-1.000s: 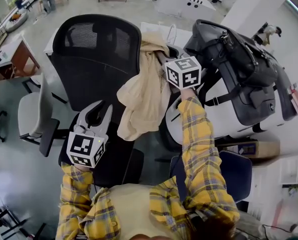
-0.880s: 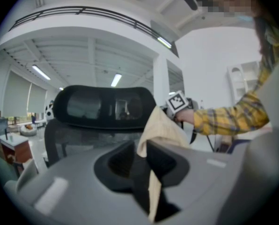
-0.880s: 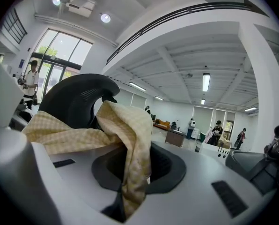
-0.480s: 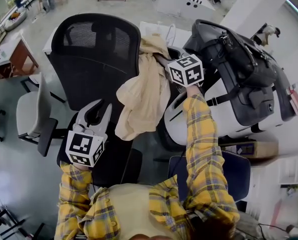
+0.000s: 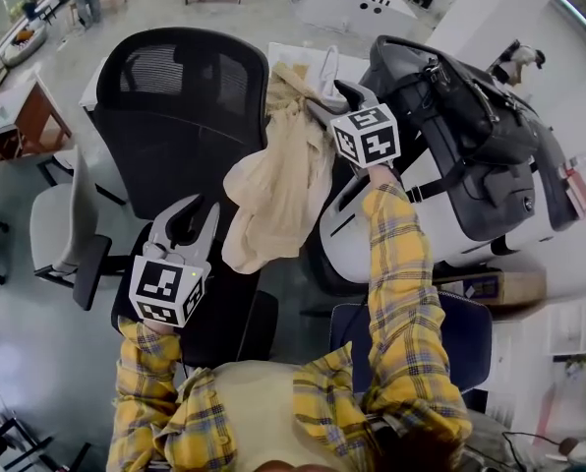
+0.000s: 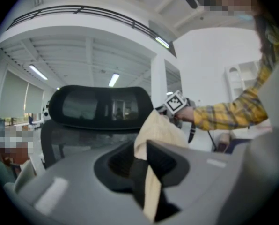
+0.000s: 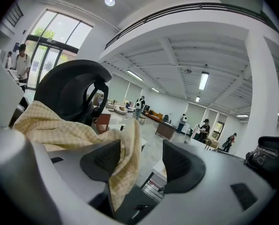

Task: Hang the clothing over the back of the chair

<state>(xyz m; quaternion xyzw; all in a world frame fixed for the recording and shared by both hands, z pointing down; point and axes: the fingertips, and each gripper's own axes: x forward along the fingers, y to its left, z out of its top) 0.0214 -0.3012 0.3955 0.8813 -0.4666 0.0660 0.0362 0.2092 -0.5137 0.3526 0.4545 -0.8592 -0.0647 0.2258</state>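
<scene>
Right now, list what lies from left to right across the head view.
Pale grey chair → black mesh chair back → beige clothing → right gripper, its fingers just opened with the clothing loose between them → black bag.

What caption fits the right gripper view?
Right hand-held gripper, jaws just opened, cream checked fabric garment hanging loose between them; black office chair behind.

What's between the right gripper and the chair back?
The beige garment, in the right gripper view: it drapes from beside the chair back over one pad of the right gripper, whose jaws have just been opening, a fold between them.
</scene>
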